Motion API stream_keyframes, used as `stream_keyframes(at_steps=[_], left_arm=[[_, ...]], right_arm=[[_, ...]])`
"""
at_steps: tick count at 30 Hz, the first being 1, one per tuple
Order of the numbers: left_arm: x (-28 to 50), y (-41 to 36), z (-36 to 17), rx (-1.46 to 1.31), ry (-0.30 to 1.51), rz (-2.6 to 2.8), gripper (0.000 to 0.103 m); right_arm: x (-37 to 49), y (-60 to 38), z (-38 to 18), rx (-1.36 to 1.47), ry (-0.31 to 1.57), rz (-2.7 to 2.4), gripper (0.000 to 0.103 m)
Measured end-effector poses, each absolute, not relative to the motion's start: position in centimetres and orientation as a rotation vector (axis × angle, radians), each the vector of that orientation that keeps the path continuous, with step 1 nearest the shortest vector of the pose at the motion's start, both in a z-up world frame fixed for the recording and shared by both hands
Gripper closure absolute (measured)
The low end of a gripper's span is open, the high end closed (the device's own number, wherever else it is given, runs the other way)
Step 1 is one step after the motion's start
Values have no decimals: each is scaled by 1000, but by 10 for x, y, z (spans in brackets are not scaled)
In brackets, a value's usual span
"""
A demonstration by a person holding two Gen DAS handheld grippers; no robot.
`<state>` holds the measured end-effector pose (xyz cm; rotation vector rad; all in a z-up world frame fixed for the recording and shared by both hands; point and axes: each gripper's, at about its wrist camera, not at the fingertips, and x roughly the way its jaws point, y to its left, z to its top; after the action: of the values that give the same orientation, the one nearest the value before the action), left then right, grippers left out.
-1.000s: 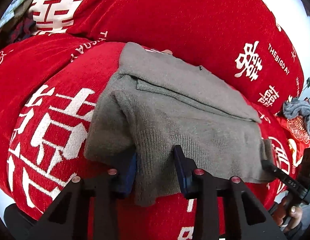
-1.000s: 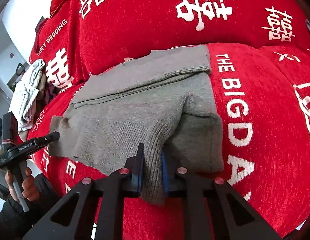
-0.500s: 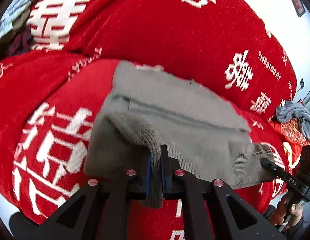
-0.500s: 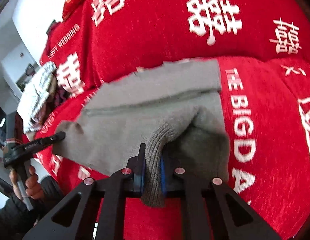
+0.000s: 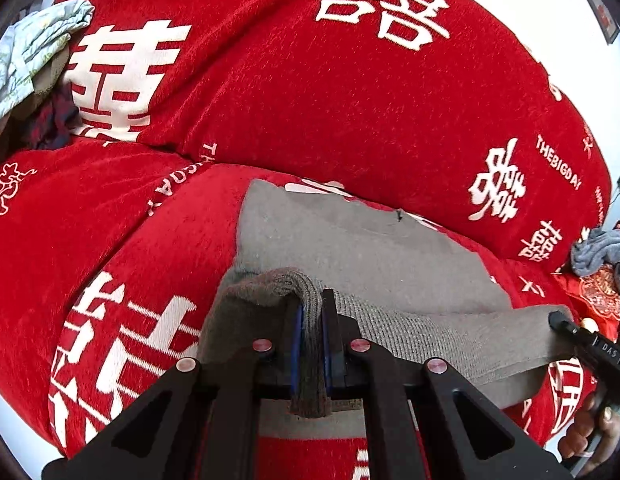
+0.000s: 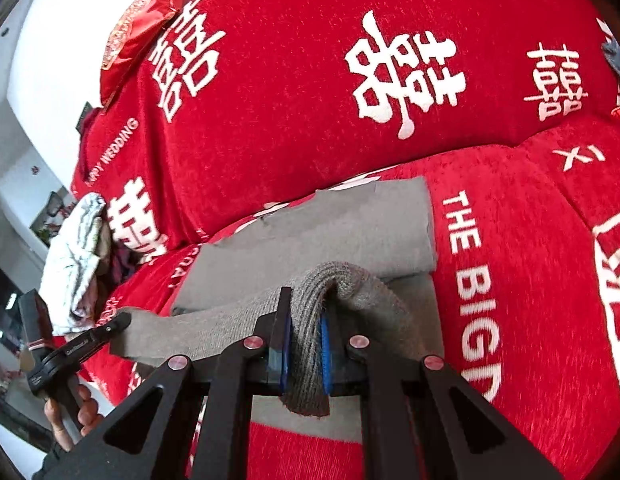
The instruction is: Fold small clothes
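A grey knit sweater [image 5: 350,256] lies on a red sofa seat, partly folded. It also shows in the right wrist view [image 6: 330,228]. My left gripper [image 5: 310,312] is shut on the ribbed hem at the sweater's left corner and holds it lifted off the seat. My right gripper [image 6: 304,316] is shut on the ribbed hem at the right corner, also lifted. The hem stretches between the two grippers. The right gripper also shows at the right edge of the left wrist view [image 5: 582,340], and the left gripper at the left of the right wrist view [image 6: 90,340].
The red sofa cover [image 5: 350,100] has white characters and lettering. A pile of light clothes [image 5: 26,48] lies at the far left of the sofa, and a grey cloth [image 5: 602,252] at the far right. A red cushion [image 6: 138,28] sits on the backrest top.
My left gripper closed on the hem. Both grippers then lifted the sweater's near edge up off the seat and carried it towards the backrest.
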<state>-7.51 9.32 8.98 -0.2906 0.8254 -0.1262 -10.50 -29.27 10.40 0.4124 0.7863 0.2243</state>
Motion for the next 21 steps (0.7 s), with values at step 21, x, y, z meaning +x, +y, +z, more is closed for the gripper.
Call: stream_keyframes(at_steps=[21], left_arm=[[-13, 78, 82, -211, 878, -55, 93]], right_arm=[[-42, -281, 114, 327, 828, 148, 91]])
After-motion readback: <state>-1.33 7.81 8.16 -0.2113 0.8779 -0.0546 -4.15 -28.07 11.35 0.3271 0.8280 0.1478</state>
